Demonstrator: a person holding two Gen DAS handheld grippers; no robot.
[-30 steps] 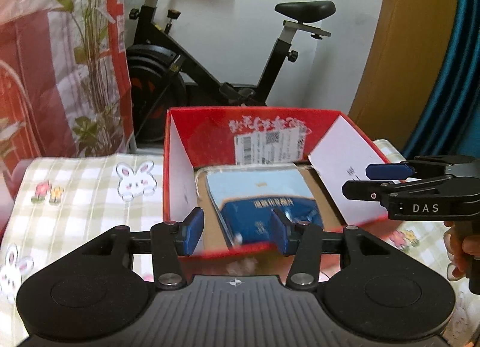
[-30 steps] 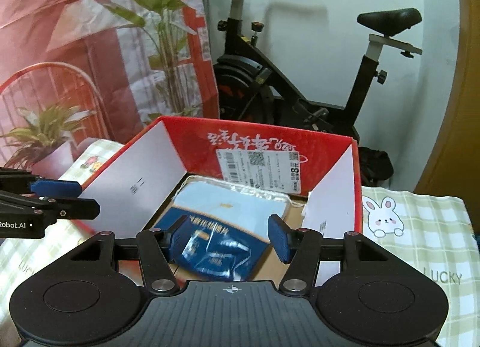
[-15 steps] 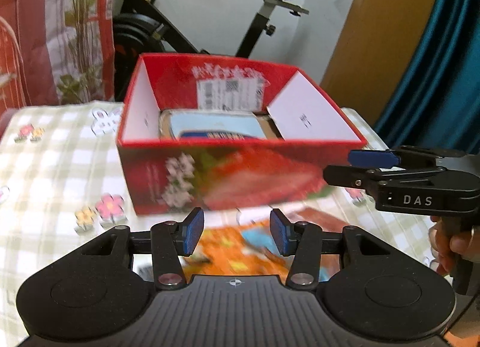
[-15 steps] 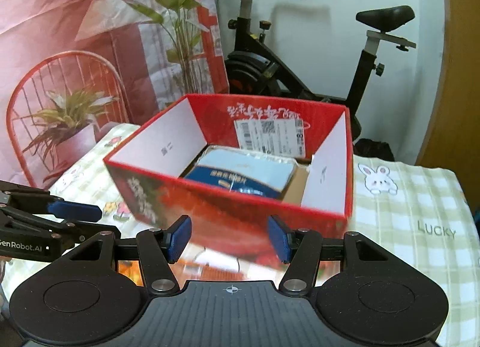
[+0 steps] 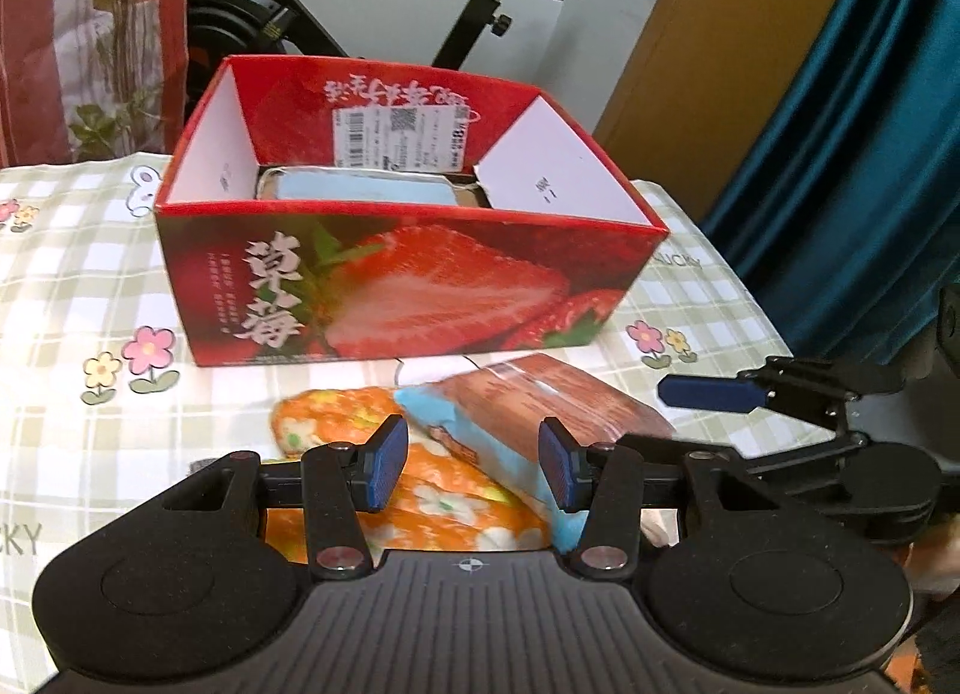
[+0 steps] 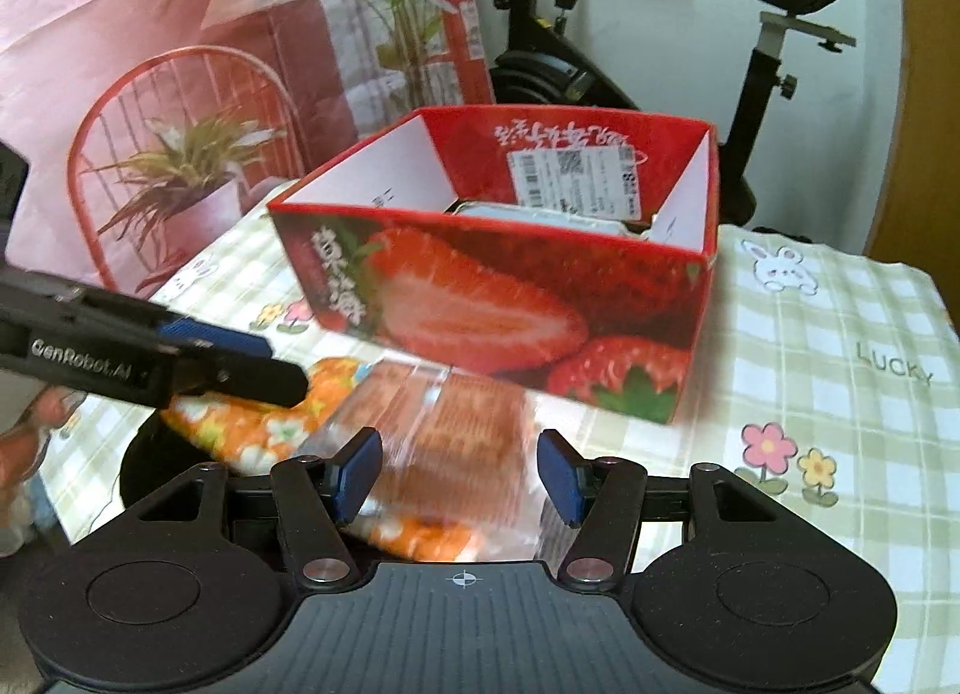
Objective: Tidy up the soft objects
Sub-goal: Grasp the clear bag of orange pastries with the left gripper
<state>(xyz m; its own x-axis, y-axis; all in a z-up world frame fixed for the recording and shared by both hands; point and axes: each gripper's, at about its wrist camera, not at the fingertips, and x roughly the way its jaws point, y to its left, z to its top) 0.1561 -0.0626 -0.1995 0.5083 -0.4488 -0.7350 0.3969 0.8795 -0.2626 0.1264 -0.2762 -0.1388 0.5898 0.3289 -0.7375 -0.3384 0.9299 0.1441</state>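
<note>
Left tongs [image 5: 474, 469] and right tongs [image 6: 453, 475] both hang half open, gripping nothing, above an orange flowered soft packet [image 5: 336, 424] and a brown-and-blue packet [image 5: 540, 400]. Beyond them sits a red strawberry-printed cardboard box [image 5: 408, 286] on the checked desk [image 5: 72, 286].

A: Bright, even indoor light; soft shadows only under the red box [image 5: 408, 286].

B: The packet [image 6: 462, 442] ahead of the right gripper [image 6: 459, 475] smears with motion blur. Edges bow, fisheye-style.
</note>
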